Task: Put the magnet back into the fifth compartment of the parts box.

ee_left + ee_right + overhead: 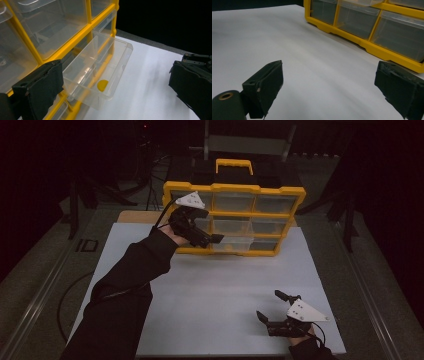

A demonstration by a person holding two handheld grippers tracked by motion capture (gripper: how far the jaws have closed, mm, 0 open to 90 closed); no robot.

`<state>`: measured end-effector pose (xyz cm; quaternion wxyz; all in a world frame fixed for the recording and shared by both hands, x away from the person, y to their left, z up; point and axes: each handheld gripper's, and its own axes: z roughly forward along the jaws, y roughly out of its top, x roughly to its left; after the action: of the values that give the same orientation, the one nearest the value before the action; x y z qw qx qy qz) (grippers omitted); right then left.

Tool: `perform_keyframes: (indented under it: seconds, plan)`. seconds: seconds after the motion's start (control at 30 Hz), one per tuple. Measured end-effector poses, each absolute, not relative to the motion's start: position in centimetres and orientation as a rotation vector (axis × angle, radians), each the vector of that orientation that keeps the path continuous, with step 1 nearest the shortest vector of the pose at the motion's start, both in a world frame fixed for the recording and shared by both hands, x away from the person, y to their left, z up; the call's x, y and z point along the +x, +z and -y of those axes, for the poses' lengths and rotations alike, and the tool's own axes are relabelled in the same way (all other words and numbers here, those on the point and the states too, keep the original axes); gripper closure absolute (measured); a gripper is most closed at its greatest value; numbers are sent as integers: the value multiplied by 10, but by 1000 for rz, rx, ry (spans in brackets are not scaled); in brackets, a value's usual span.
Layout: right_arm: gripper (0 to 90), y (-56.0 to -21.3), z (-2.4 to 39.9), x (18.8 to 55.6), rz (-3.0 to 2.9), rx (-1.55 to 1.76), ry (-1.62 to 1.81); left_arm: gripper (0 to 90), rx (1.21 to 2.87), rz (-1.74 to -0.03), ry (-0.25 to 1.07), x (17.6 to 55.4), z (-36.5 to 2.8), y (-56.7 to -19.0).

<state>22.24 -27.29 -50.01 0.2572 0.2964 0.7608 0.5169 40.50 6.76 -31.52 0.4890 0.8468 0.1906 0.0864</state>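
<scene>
A yellow organiser [234, 187] with clear drawers stands upright at the back of the white table top [220, 290]. One low drawer [123, 65] is pulled partway out, and a small round yellow piece [102, 85] lies on its floor. My left gripper [210, 240] hovers at the cabinet's lower left, open, its jaws wide on either side of that drawer [231, 244] without touching it. My right gripper [269, 305] rests near the front right of the table, open with nothing between its jaws. Ahead of the right gripper [329, 87] lie bare table and the organiser's bottom row [362, 42].
The organiser has a yellow carry handle [234, 165] on top, and the other drawers [50, 27] are closed. Dark stands and cables surround the table. A black cable [65, 305] loops off the table's left side.
</scene>
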Motion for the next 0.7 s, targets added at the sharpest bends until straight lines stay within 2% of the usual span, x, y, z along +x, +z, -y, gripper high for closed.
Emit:
perform_keyframes:
  seconds: [0.7]
  plan:
    - [84,-497,273,222,-2058,812,1417,1,2011,-439,213,381,-92,-328]
